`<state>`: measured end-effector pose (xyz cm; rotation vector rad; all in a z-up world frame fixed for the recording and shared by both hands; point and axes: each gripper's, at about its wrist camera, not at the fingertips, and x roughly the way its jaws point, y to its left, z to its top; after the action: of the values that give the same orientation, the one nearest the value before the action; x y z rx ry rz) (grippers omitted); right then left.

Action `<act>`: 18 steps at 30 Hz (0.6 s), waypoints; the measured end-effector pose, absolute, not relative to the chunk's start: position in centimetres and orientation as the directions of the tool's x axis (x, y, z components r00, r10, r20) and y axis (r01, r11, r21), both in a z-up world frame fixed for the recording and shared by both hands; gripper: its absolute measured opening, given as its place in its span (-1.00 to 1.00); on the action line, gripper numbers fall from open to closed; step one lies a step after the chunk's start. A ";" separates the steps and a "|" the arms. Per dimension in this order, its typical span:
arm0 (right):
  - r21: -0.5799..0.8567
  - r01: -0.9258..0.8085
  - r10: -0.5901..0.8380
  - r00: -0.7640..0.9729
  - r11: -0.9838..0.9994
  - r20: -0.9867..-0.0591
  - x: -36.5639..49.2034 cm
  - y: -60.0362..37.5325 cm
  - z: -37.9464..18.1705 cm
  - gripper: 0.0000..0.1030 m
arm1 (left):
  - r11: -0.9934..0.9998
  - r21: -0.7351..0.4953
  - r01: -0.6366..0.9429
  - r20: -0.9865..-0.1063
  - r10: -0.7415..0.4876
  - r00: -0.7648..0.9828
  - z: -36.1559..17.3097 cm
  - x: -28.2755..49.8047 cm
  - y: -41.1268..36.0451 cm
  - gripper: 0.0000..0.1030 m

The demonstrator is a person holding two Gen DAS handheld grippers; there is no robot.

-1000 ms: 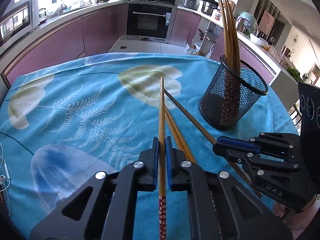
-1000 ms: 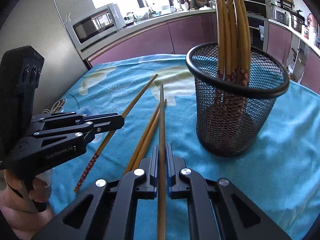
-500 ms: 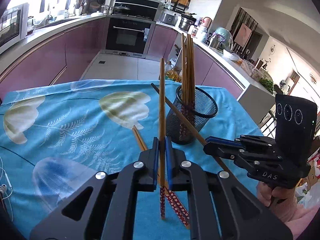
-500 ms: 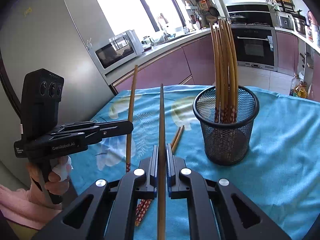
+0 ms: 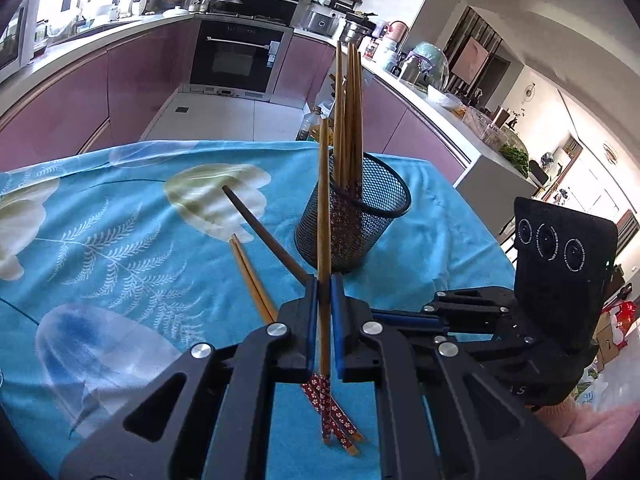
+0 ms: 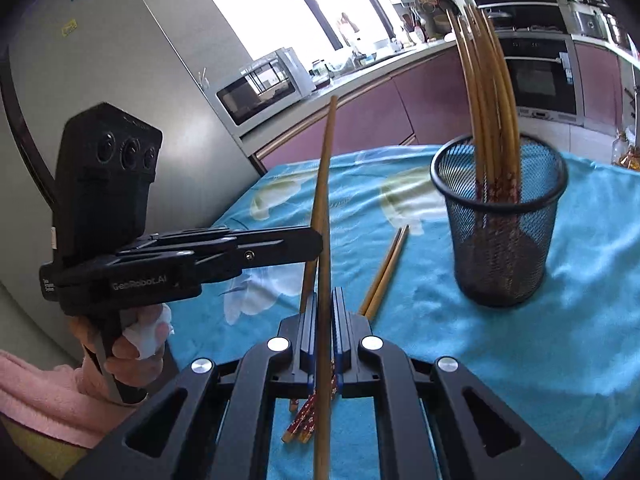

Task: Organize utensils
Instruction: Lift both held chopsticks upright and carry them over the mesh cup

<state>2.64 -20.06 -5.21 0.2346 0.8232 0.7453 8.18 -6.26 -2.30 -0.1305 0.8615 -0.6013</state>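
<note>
In the right wrist view, at the left of the frame, the left gripper [image 6: 316, 245] is clamping tight on one chopstick [image 6: 326, 160] and carrying it steeply tip-up, probably so it can drop end-first into the holder. At the bottom centre the right gripper [image 6: 323, 312] is pinching a second chopstick [image 6: 322, 360] the same way, while a loose pair [image 6: 386, 268] is lying flat on the blue cloth [image 6: 460, 360] just beyond it, waiting its turn. At the right the mesh cup [image 6: 500, 240] is standing upright, holding a bundle of chopsticks [image 6: 488, 92] collected so far.
</note>
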 end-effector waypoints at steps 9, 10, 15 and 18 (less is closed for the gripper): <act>0.502 -0.489 0.694 0.391 0.713 -0.605 2.6 -19.7 -7.2 -0.88 | 0.837 -0.349 0.421 -0.692 -0.533 0.486 -3.6 8.9 -5.9 -0.86; 0.503 -0.487 0.693 0.390 0.714 -0.606 2.6 -19.7 -7.3 -0.88 | 0.839 -0.350 0.418 -0.695 -0.531 0.485 -3.8 8.9 -5.9 -0.86; 0.480 -0.478 0.672 0.429 0.736 -0.603 2.4 -20.3 -6.7 -0.88 | 0.839 -0.357 0.411 -0.690 -0.533 0.489 -3.6 9.0 -5.3 -0.86; 0.448 -0.473 0.649 0.484 0.759 -0.587 2.0 -21.3 -5.3 -0.88 | 0.827 -0.365 0.428 -0.666 -0.553 0.501 -2.2 8.8 -4.9 -0.86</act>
<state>2.04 -21.26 -5.32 0.2388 0.8156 0.6907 8.81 -4.92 -2.20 -0.1595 0.8615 -0.5957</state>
